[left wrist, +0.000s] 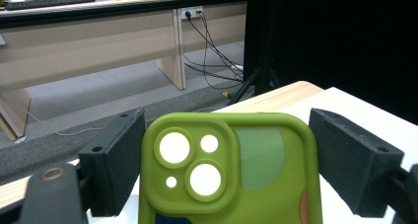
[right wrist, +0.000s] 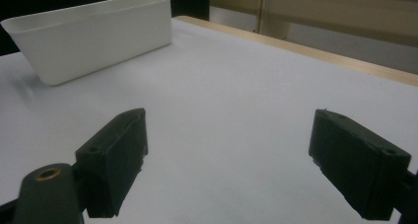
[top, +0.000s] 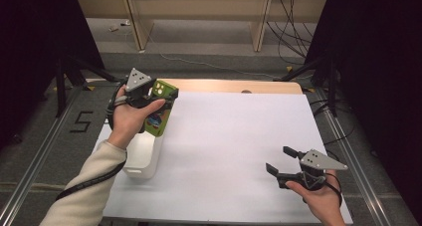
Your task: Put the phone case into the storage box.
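Holding a green phone case (top: 160, 106), the left tongs (top: 158, 97) hover clamped above the white bin (top: 144, 159). Its inside seems empty, though partly hidden. The right tongs (top: 281, 161) gape empty over the worktop (top: 234, 136).

The green silicone phone case (top: 160, 106) hangs above the white rectangular plastic bin (top: 144, 159), which stands at the left of the white-covered wooden table (top: 239, 136).

A black numeral "5" on the grey floor (top: 79, 121) left of the table.
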Tool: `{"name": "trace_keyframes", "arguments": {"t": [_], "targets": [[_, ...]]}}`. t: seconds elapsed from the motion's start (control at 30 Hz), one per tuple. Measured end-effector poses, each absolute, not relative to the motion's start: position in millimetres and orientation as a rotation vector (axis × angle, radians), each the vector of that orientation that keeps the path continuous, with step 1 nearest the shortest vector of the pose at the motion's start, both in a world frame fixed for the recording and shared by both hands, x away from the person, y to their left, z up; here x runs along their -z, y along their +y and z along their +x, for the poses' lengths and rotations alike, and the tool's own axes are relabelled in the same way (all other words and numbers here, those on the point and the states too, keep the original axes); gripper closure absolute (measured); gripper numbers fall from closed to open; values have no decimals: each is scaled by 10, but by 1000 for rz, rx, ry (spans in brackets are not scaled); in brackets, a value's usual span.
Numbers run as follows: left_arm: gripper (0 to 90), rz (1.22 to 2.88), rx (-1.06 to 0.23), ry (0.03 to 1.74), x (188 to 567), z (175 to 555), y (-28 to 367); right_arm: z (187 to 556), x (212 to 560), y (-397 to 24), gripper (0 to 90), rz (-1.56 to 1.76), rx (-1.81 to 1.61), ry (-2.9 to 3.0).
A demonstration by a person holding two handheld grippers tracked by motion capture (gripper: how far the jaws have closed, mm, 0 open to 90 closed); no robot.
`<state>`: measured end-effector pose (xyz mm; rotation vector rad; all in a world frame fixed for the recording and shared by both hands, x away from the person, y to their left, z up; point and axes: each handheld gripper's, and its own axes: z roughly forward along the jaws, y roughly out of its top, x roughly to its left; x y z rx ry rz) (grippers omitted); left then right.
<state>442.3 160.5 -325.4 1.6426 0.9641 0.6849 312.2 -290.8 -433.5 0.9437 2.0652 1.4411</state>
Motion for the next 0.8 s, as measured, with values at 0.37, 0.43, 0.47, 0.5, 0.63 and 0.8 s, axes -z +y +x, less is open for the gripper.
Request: {"name": "trace_keyframes", "arguments": {"t": [0.37,0.43,0.47,0.5,0.63,0.8], "targets": [[168,1630,-697,975,3240,4442,1660,3124,4337,-2908,161,944,-1443,2065],[168,1628,-699,980,3244,4448,1672,3124,4338,-2909,161,944,-1445,2066],[168,1627,-700,984,3246,4449,1678,3124,4338,-2910,161,945,-1445,2066],[168,1629,-700,984,3248,4452,1684,3124,4338,-2910,161,945,-1445,2066],[168,1624,-703,990,3248,4460,1702,3124,4336,-2909,161,945,-1443,2065],[168,1616,-709,996,3242,4469,1730,3125,4337,-2910,161,945,-1445,2065]]}}
